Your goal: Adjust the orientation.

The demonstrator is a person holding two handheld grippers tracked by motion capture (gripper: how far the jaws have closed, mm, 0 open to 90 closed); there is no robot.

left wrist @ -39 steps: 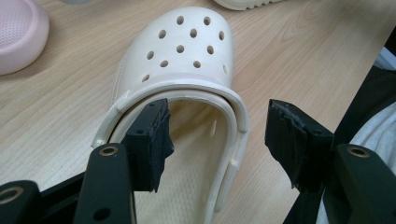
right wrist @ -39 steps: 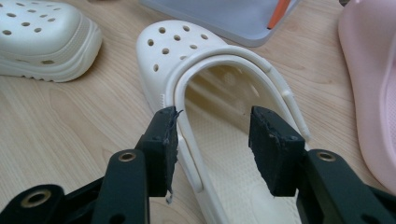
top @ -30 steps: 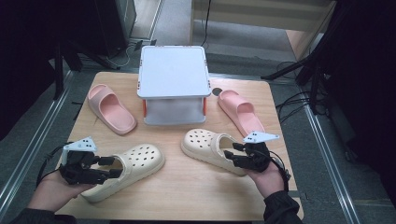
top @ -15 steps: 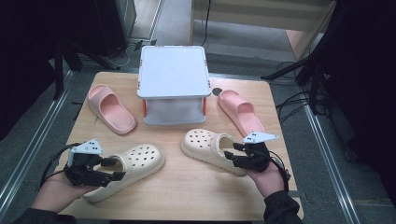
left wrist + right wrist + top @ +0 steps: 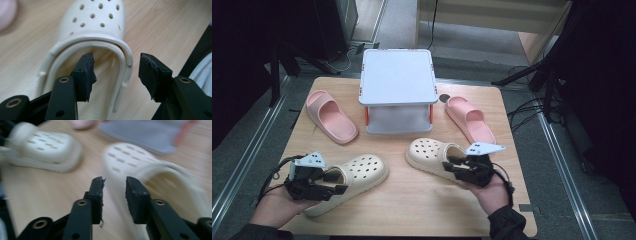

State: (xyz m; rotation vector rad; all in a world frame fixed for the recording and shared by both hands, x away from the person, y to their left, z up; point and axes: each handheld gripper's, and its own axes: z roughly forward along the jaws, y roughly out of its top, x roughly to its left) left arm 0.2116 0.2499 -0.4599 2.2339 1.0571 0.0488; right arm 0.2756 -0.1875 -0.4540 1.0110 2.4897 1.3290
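Closing in on a cream clog each: left gripper [image 5: 329,183] straddles the heel rim of the lower-left clog [image 5: 354,175], jaws apart and just narrowing; right gripper [image 5: 454,166] has been closing on the centre-right clog [image 5: 432,154], unclamped. Next, I judge, both must pinch firmly.

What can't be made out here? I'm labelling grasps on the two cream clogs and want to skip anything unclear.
- Right gripper view: motion blur smears the right clog; whether the pads touch its rim is unclear.
- High view: the left gripper covers the left clog's heel, hiding the contact.
- Left gripper view: the bottom edge cuts off that clog's heel.
- High view: the box's lid hides its contents.
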